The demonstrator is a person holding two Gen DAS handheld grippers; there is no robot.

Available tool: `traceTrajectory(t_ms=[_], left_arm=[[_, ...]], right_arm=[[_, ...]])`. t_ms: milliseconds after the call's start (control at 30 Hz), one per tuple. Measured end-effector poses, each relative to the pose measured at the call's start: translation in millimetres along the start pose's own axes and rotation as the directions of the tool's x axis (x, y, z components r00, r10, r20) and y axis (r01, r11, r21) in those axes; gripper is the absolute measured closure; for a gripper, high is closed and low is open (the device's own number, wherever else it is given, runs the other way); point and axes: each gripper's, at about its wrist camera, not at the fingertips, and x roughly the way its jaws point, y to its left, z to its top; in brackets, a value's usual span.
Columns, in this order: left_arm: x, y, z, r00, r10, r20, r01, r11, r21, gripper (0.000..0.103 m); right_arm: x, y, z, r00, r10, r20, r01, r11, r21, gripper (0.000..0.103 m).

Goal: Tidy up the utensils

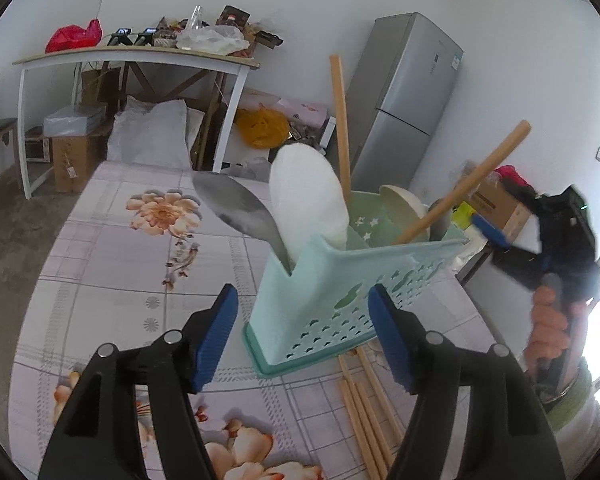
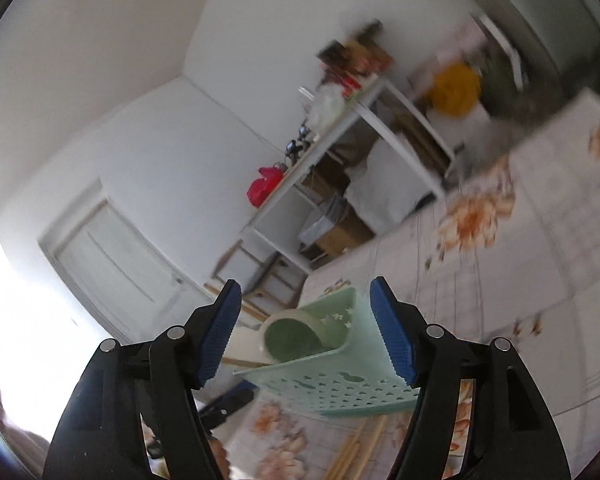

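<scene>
Utensils (image 1: 308,200) upright in basket (image 1: 340,280)

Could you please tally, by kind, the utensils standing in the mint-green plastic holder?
Plain wooden stick handles: 2
Shiny steel spoon: 1
White plastic rice paddle: 1
Cream rounded spoon bowl: 1
Total: 5

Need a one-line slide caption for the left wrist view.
Open left tool faces the green utensil basket holding spoons and wooden handles; chopsticks lie loose on the floral tablecloth.
</scene>
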Motion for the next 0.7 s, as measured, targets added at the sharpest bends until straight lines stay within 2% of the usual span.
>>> traceTrajectory(t_ms=[167, 233, 333, 467, 700], left_arm=[[9.2, 0.1, 3.3, 0.999, -0.028, -0.018, 0.028, 0.999, -0.027, 0.038], [10.1, 0.1, 3.7, 0.999, -0.035, -0.017, 0.034, 0.999, -0.037, 0.038], [9.9, 0.8, 4.6, 0.999, -0.038, -0.016, 0.038, 0.999, -0.039, 0.038], [8.3, 4.5, 4.7, 0.999, -0.039, -0.016, 0.038, 0.998, -0.047, 0.038], [3.9, 6.5, 2.3, 0.999, -0.039, -0.016, 0.038, 0.998, -0.049, 0.038]], right_arm=[[10.6, -21.0, -9.3, 0.997, 0.051, -0.05, -0.045, 0.993, 0.107, 0.039], [13.7, -16.1, -15.2, 0.995, 0.073, -0.071, -0.065, 0.992, 0.106, 0.039], [8.3, -9.0, -22.7, 0.995, 0.049, -0.082, -0.042, 0.996, 0.083, 0.038], [1.3, -9.4, -28.7, 0.993, 0.076, -0.09, -0.065, 0.99, 0.122, 0.038], [-3.3, -4.6, -39.3, 0.991, 0.078, -0.104, -0.064, 0.989, 0.133, 0.038]])
